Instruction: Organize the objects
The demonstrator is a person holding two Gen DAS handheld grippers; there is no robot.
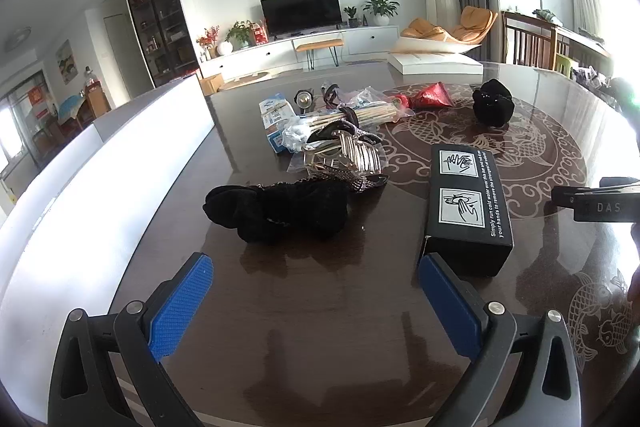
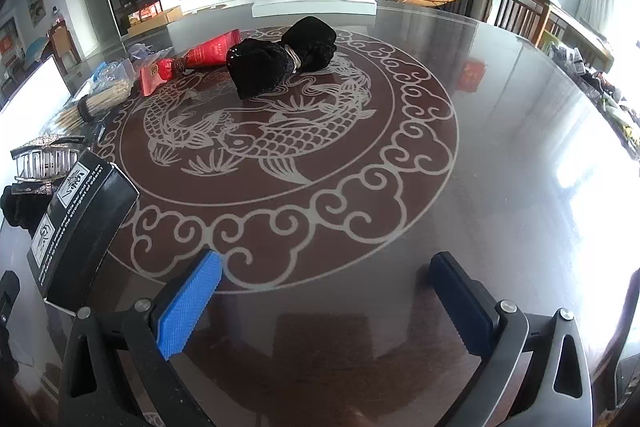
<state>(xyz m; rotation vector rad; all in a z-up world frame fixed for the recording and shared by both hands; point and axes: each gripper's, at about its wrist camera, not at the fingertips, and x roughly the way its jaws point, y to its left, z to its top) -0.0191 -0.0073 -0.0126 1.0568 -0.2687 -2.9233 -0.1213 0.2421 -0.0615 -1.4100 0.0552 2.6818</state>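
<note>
The left gripper point(image 1: 316, 303) is seen with jaws spread wide above the table point(image 1: 320, 347); nothing is held between them. The right gripper point(image 2: 326, 301) is likewise spread wide and empty.

In the left wrist view, a black cloth bundle point(image 1: 280, 209) is found at twelve o'clock from the left gripper, lying flat. A black box point(image 1: 468, 203) printed with hand-washing pictures lies at one o'clock, just beside the right-hand pad. Beyond, at twelve o'clock, a metallic hair clip point(image 1: 348, 157), a bundle of sticks point(image 1: 360, 115) and a red packet point(image 1: 432, 95) are clustered.

In the right wrist view, a second black bundle point(image 2: 280, 63) is observed at twelve o'clock on the fish pattern, well apart from the right gripper.
</note>
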